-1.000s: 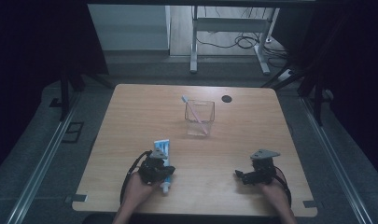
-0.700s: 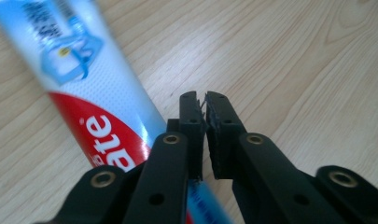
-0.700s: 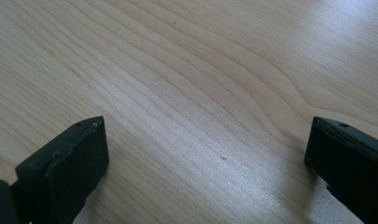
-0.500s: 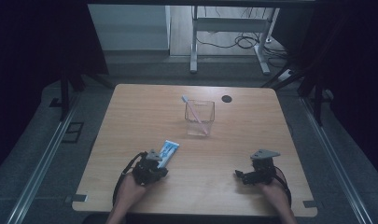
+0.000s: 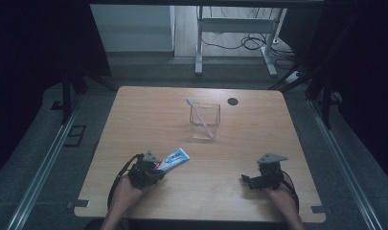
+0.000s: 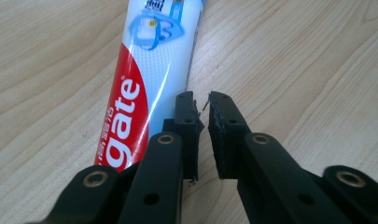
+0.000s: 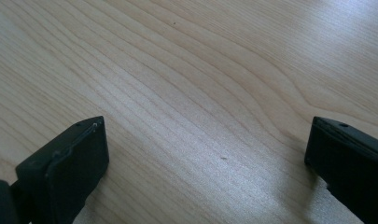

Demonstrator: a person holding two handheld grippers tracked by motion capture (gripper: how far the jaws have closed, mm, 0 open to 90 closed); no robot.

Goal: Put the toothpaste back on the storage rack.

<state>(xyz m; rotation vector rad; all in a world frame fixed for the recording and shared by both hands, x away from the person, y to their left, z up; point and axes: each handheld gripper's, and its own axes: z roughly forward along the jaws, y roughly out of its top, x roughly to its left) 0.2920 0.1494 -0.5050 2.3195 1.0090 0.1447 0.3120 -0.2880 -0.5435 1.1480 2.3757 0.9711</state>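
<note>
A red, white and blue toothpaste tube [image 5: 175, 159] lies flat on the wooden table [image 5: 148, 115], pointing up and to the right. In the left gripper view the tube [image 6: 144, 70] runs along the left jaw and partly under it. My left gripper [image 5: 154, 166] [image 6: 203, 100] has its jaws almost together, a thin slit apart, with nothing between them. My right gripper [image 5: 246, 179] [image 7: 205, 140] rests low over bare wood near the front right, jaws wide apart and empty.
A clear square glass [image 5: 204, 120] stands past the table's middle with a pink toothbrush [image 5: 199, 115] leaning in it. A small black disc [image 5: 233, 101] lies near the far edge. Bare wood lies between the two grippers.
The tube stood upright in my left gripper a second ago, then tipped over to the right; now it lies on the table beside the jaws. The right gripper has stayed put.
</note>
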